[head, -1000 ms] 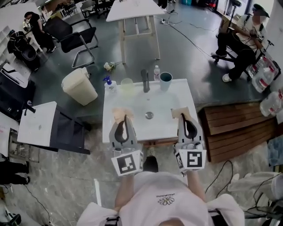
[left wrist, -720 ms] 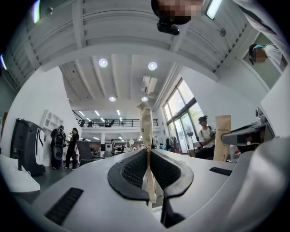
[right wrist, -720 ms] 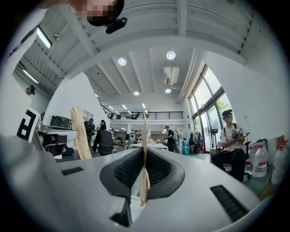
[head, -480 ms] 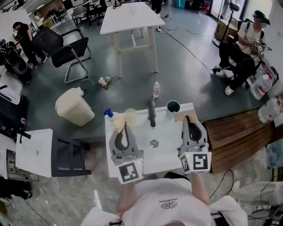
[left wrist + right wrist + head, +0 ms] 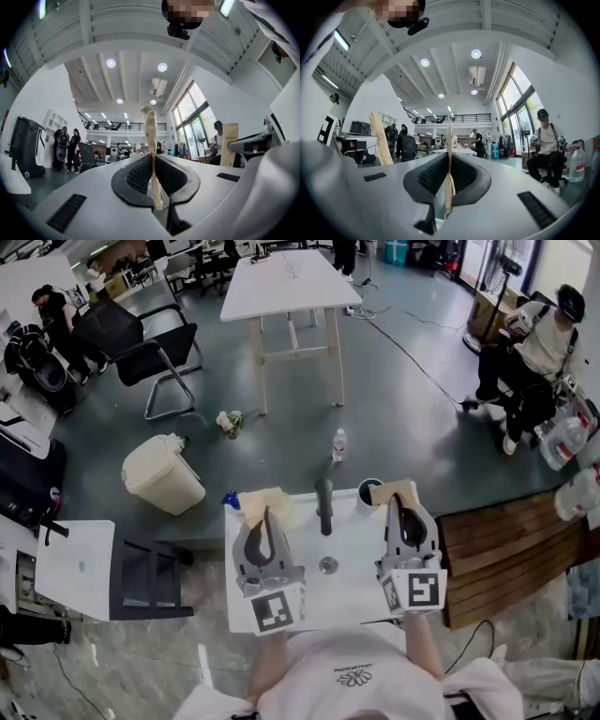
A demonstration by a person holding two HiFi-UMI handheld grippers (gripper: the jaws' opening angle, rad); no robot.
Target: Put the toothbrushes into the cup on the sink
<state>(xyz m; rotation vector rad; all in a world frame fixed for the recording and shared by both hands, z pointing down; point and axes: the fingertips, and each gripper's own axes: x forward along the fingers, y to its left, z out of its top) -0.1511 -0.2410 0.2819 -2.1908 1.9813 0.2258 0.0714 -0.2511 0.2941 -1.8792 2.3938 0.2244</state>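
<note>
Each gripper holds a flat tan paper-wrapped toothbrush upright, pinched between its jaws. In the head view my left gripper (image 5: 266,515) is over the left of the white sink (image 5: 356,592), its toothbrush pack (image 5: 259,504) near the back rim. My right gripper (image 5: 394,502) is shut on the other pack (image 5: 391,490), right beside the dark cup (image 5: 367,491) at the sink's back right. The left gripper view shows the left gripper (image 5: 152,158) and its pack (image 5: 150,131); the right gripper view shows the right gripper (image 5: 449,158) clamped on its pack (image 5: 449,136), which is edge-on.
A dark faucet (image 5: 324,505) stands at the middle back of the sink, with a drain (image 5: 328,565) below it. A blue spray bottle (image 5: 231,500) is at the back left. A beige bin (image 5: 161,474) stands left, wooden pallets (image 5: 497,540) right, a white table (image 5: 286,282) beyond.
Both grippers have moved toward the back of the sink with their packs. The right one has come up beside the cup.
</note>
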